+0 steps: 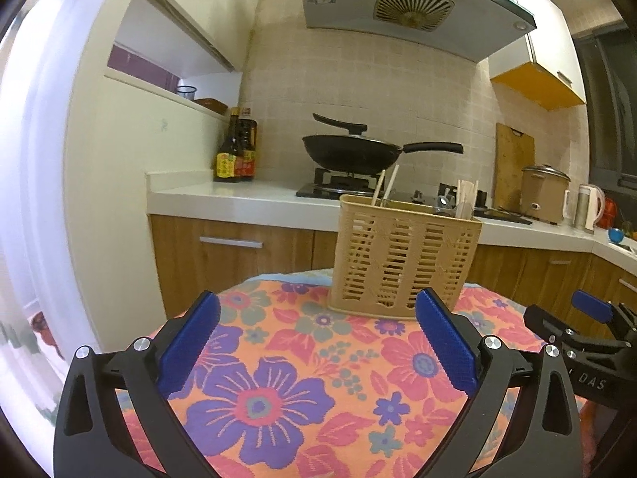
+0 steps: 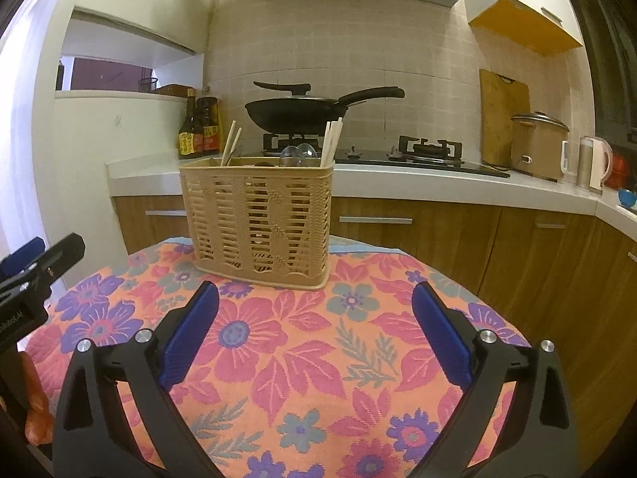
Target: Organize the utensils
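Left wrist view: left tongs (image 1: 316, 312) wide open, empty. Basket (image 1: 404, 257) stands just ahead, right of centre, chopsticks (image 1: 384, 189) upright inside. Flowered cloth (image 1: 278, 378) between the fingers bare.

Right wrist view: right tongs (image 2: 314, 310) wide open, empty. Basket (image 2: 258, 219) ahead, slightly left; chopsticks (image 2: 332, 139) and a clear spoon (image 2: 298, 154) in it. No loose utensils visible; looks done or nearly so.

I've got the utensil basket (image 2: 260, 221) standing on the tablecloth (image 2: 310, 358) at the table's far edge, ahead of both grippers. Chopsticks (image 2: 231, 143) stand inside at its left end, more chopsticks (image 2: 331, 141) at its right. Behind it runs the counter (image 2: 458, 187), wok (image 2: 296, 113) on the stove (image 2: 422, 155).
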A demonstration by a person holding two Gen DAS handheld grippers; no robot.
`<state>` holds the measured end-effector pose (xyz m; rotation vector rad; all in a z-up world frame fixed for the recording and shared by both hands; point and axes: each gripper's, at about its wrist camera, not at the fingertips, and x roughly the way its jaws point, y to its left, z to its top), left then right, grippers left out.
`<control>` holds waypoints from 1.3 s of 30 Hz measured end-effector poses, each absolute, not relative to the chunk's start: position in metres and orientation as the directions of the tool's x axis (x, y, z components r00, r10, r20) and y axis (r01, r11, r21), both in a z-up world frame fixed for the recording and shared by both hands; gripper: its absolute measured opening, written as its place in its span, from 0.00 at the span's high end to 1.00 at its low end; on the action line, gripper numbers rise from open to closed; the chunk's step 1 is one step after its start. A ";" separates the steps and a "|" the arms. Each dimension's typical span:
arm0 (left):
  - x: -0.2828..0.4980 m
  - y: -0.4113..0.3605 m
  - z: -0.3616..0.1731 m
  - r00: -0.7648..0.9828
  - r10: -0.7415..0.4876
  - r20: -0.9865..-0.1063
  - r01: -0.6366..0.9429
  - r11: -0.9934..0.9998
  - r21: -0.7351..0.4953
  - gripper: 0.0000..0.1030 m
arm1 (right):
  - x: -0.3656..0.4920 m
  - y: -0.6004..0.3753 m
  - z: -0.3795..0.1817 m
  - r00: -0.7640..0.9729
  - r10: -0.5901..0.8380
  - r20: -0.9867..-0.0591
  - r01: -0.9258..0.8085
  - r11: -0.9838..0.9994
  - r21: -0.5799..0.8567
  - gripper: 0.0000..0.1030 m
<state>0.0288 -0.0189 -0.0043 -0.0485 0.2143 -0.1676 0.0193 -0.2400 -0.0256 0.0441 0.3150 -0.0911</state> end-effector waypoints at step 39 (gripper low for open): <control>0.031 -0.030 -0.005 0.962 -0.138 -0.234 0.142 0.990 0.001 0.07 | 0.025 -0.233 -0.029 0.938 -0.091 -0.335 0.096 0.995 -0.001 0.08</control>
